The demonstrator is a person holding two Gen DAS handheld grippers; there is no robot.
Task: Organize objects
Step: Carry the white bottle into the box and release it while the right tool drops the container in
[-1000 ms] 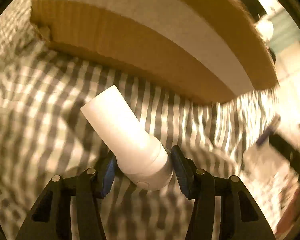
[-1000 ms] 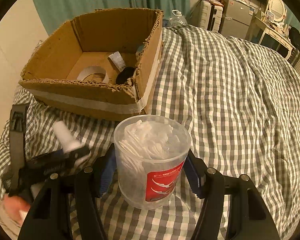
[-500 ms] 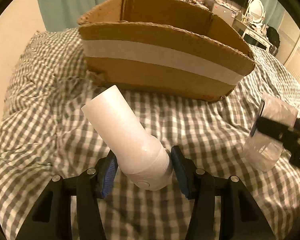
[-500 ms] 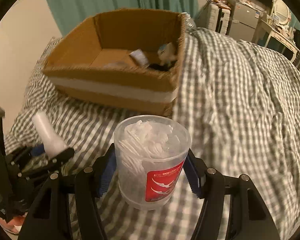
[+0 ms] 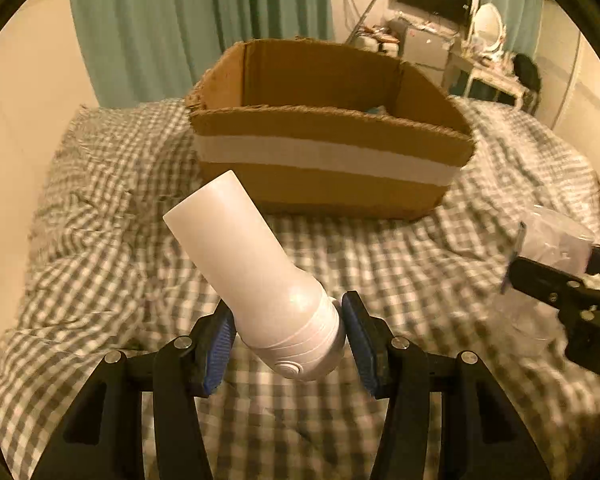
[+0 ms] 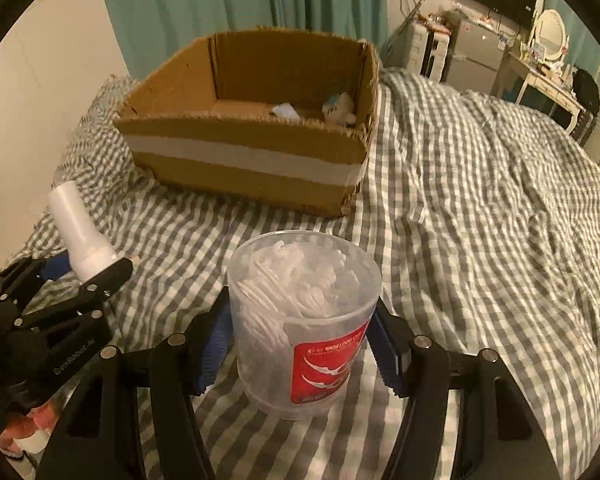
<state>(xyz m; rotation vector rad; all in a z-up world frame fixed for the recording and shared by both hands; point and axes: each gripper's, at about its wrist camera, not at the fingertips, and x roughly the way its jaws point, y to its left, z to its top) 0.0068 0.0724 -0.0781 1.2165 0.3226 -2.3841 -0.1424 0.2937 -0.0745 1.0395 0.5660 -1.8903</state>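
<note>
Left gripper (image 5: 288,340): fingers closed on the capped end of a white bottle (image 5: 252,276), blue pads pressed against both sides of the cap. The bottle sits at lower centre of the left wrist view, tilted, its flat base pointing toward the upper left.

Right gripper (image 6: 300,344): fingers closed on a clear plastic tub (image 6: 304,324), upright at lower centre of the right wrist view, filled with white cotton swabs and bearing a red label. The same tub appears blurred at the right edge of the left view.

A cardboard box (image 6: 244,156), open-topped with a white tape band across its near wall, stands on the grey-and-white checked bedcover (image 6: 480,208) in the upper centre of both views. Small items lie in its far right corner, too indistinct to identify. Both held objects are in front of the box, apart from it.
</note>
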